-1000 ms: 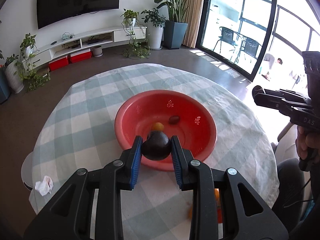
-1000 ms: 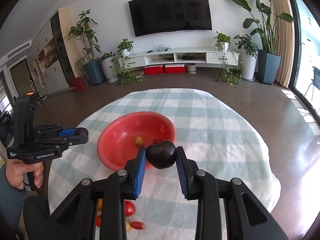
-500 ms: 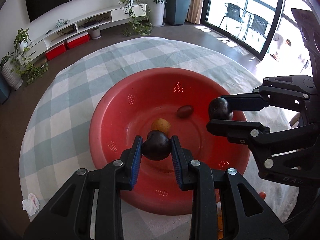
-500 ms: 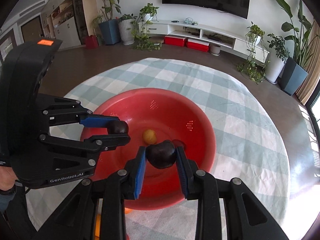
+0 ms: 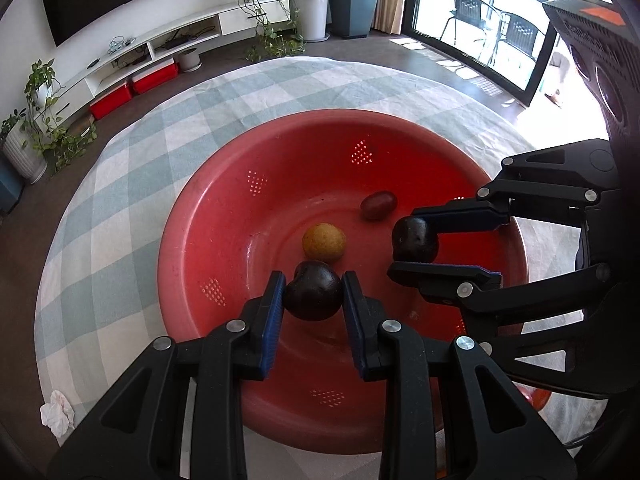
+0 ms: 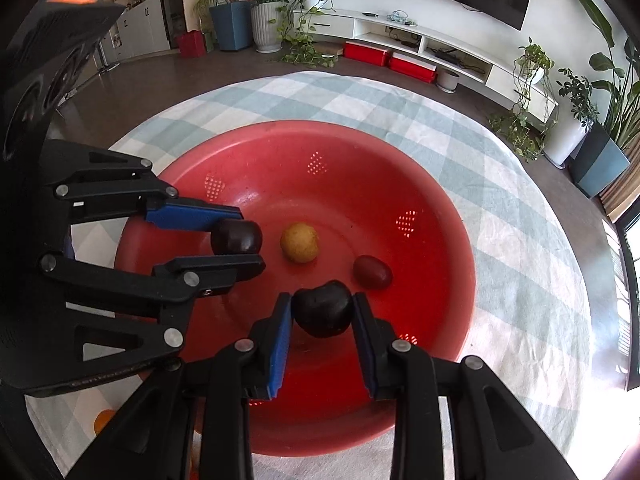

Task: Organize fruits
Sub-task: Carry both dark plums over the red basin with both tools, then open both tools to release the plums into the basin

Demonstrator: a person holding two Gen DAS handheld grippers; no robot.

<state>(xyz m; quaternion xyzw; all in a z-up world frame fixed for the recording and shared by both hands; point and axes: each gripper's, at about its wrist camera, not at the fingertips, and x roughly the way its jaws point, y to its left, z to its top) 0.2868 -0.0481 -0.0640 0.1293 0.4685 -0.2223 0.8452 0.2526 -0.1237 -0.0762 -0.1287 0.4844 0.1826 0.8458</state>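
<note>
A red perforated basin [image 5: 208, 216] [image 6: 436, 208] sits on the checked tablecloth. Inside it lie a yellow round fruit [image 5: 324, 242] [image 6: 299, 242] and a small red oval fruit [image 5: 378, 205] [image 6: 372, 272]. My left gripper [image 5: 314, 296] [image 6: 240, 238] is shut on a dark plum [image 5: 314, 291] [image 6: 236, 237], held low over the basin's near side. My right gripper [image 6: 323, 314] [image 5: 416, 246] is shut on a second dark plum [image 6: 324, 309] [image 5: 414, 239], also inside the basin, close beside the left one.
The round table carries a green-and-white checked cloth [image 5: 120, 200]. A crumpled white tissue [image 5: 58, 408] lies at its left edge. An orange fruit [image 6: 105, 420] shows on the cloth by the basin. Beyond are a TV stand, potted plants and glass doors.
Both grippers came down and forward from above the table to inside the basin, each keeping its plum. The right gripper rolled and now sits close beside the left.
</note>
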